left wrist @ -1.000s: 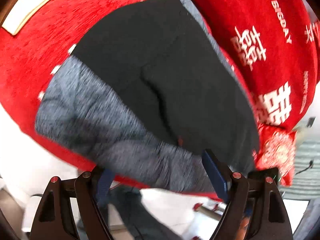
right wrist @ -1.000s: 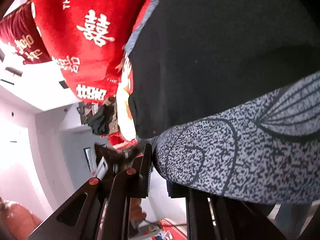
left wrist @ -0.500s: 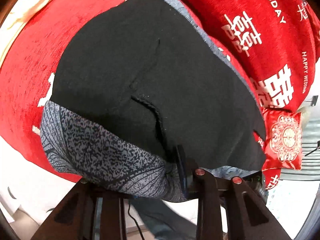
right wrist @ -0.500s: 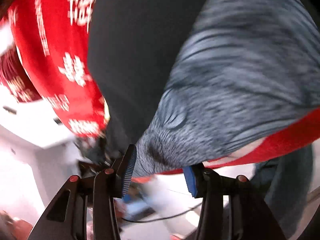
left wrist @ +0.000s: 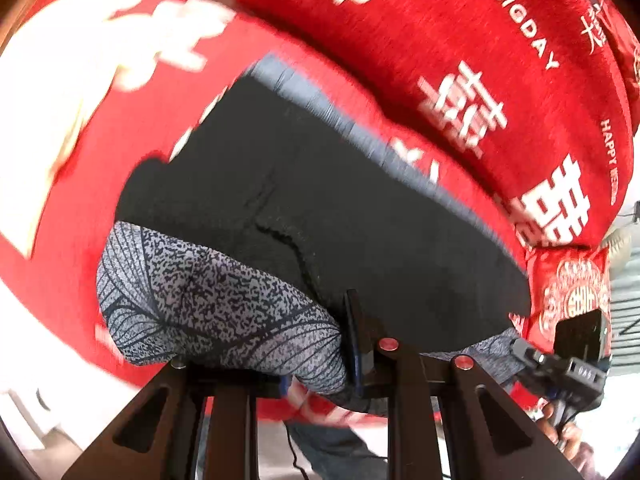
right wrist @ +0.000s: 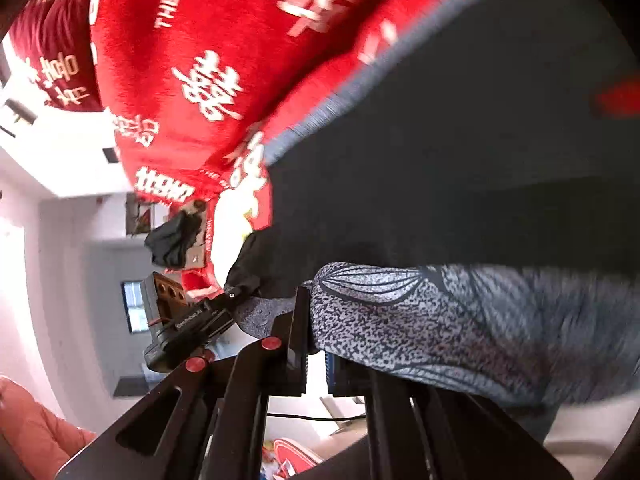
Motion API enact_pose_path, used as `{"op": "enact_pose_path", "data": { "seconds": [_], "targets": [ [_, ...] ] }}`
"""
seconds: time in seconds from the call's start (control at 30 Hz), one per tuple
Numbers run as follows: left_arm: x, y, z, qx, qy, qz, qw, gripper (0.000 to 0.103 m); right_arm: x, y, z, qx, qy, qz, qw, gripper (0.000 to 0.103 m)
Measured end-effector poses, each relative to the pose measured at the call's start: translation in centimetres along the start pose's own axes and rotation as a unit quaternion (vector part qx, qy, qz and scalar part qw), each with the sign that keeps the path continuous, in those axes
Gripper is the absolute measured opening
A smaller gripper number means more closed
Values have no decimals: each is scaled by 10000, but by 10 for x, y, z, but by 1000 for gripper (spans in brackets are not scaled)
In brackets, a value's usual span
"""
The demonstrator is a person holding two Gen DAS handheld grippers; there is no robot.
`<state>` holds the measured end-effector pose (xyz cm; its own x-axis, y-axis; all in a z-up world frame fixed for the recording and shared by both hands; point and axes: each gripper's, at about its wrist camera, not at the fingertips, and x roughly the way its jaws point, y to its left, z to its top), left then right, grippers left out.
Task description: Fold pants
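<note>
A red plush sofa cover with white lettering (left wrist: 460, 32) carries the black pants with grey speckled cuffs (left wrist: 328, 216). The left gripper (left wrist: 320, 344) and right gripper (right wrist: 316, 328) each pinch a cuff corner; lift evenly, keeping the hem taut.

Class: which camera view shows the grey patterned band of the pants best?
The left wrist view: the grey patterned band is sharp there, its leaf lines clear. The right wrist view shows it too, larger but blurred towards the right.
</note>
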<state>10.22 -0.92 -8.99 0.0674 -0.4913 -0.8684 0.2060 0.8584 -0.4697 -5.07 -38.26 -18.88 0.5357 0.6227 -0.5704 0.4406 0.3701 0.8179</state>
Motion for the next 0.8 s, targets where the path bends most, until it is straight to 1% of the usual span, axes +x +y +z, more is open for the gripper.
{"op": "enact_pose_path", "data": {
  "seconds": [0.03,0.07,0.1,0.13,0.17,0.2,0.23,0.27,0.3,0.33,0.37,0.43,0.47,0.53,0.57,0.6,0.63,0.67,0.7,0.73,0.77,0.8],
  "targets": [
    [1,-8,17,18,-85,-15,10000,23,1,8,17,-55,50,8,10000,7],
    [3,-13,29,25,-129,-11,9999,23,1,12,42,-112,121,3,9999,8],
    [12,-22,54,60,-174,9,9998,23,2,12,61,-129,184,-14,9997,10],
    [17,-23,62,87,-182,23,9998,23,6,10,82,-125,260,-35,9996,11],
    [28,-28,81,144,-207,66,9997,23,13,11,103,-114,316,-69,9994,11],
    [36,-29,88,170,-201,91,9996,23,23,10,124,-82,403,-105,9991,11],
    [53,-30,104,221,-159,146,9995,23,31,4,142,11,509,-172,9986,11],
    [62,-28,110,256,-131,187,9994,23,40,-2,159,149,597,-259,9978,11],
    [88,-28,128,394,-71,333,9986,23,52,-10,176,262,681,-336,9968,12],
    [94,-27,129,424,-57,367,9984,24,63,-19,190,281,760,-492,9955,12],
    [111,-25,134,461,26,467,9978,25,72,-31,200,268,839,-691,9937,12],
    [137,-20,140,460,165,670,9966,27,88,-55,209,354,963,-952,9902,12],
    [140,-18,140,458,151,688,9965,27,95,-65,216,502,965,-901,9900,12],
    [136,-19,141,408,156,667,9968,27,96,-71,220,714,949,-683,9906,13],
    [131,-20,139,404,175,659,9969,28,94,-69,219,661,994,-646,9907,18],
    [122,-21,137,424,179,671,9967,30,92,-65,218,563,1005,-633,9913,34],
    [110,-24,134,478,138,719,9962,39,89,-59,217,419,1021,-635,9919,45],
    [100,-26,133,531,68,816,9952,62,86,-50,215,269,1050,-606,9923,72],
    [77,-28,130,623,-178,1122,9916,74,82,-40,213,121,1074,-531,9927,92],
    [69,-27,131,633,-279,1188,9905,81,77,-30,212,-2,1039,-555,9930,94],
    [60,-26,135,640,-385,1255,9893,81,68,-16,210,-197,942,-739,9926,95],
    [48,-23,135,669,-466,1408,9867,81,62,-10,208,-351,926,-873,9912,95]
  ]
}}
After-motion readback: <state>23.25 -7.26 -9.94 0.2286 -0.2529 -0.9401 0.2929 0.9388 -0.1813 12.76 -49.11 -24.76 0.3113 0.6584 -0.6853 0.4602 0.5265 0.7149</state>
